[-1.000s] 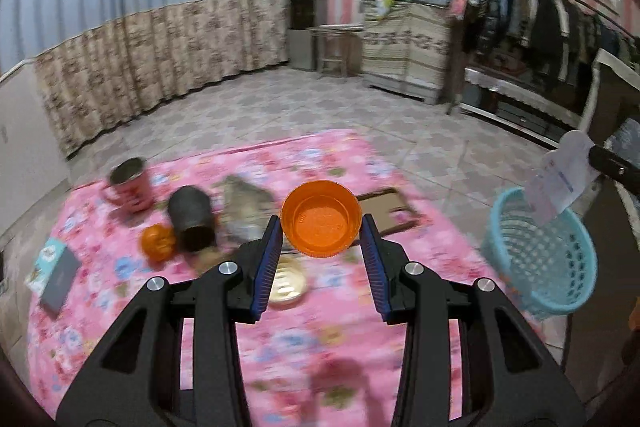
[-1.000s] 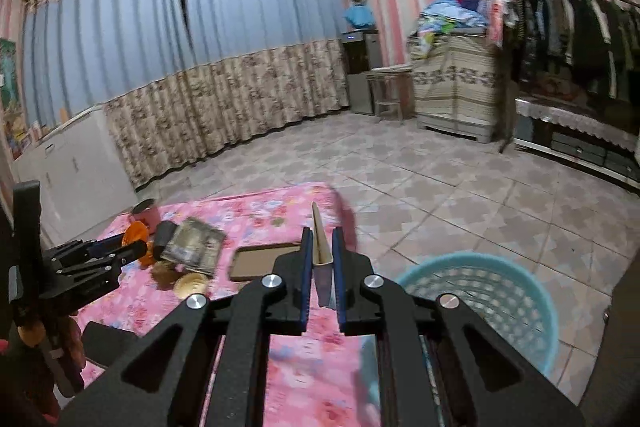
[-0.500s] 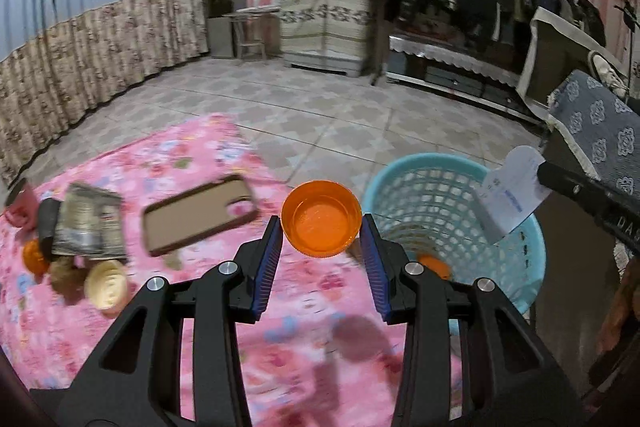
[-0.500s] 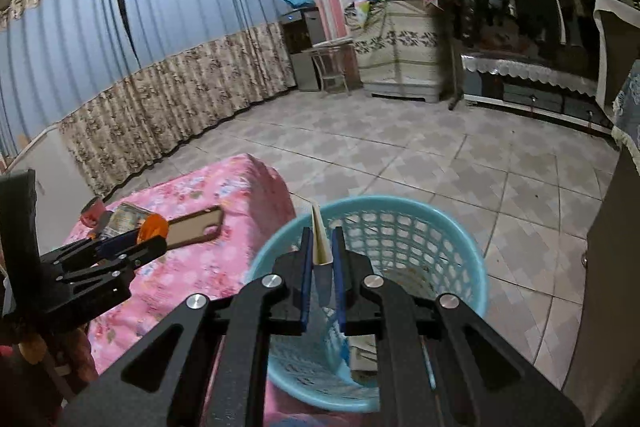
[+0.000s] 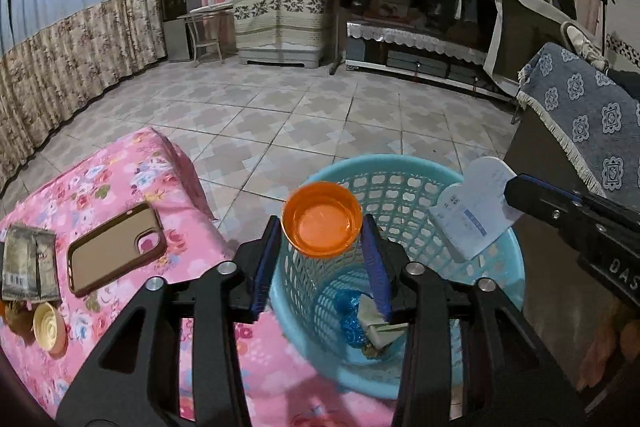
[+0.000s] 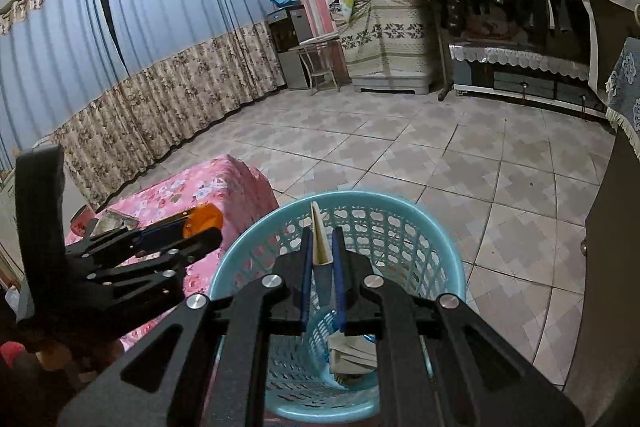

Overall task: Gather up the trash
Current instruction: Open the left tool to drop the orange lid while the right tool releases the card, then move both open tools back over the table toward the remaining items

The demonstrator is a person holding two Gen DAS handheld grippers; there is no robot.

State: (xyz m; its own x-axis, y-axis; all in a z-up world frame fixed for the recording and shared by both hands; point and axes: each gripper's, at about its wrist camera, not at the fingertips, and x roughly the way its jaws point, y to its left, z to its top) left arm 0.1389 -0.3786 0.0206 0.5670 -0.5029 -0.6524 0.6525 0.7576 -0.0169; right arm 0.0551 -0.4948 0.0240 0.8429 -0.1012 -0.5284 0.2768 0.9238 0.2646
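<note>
Orange cup [image 5: 322, 219]: round, shallow, translucent plastic, empty, mouth visible.

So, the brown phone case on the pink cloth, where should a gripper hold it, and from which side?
Grip the phone case across its two long edges near the middle, coming from above with the fingers pointing down. It lies flat on the tablecloth with its opening up, so only the thin side rims offer purchase. The short way across looks the easier span.

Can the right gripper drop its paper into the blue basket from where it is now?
Probably yes. The right gripper holds the paper right above the blue basket, whose open top is uncovered below it.
</note>
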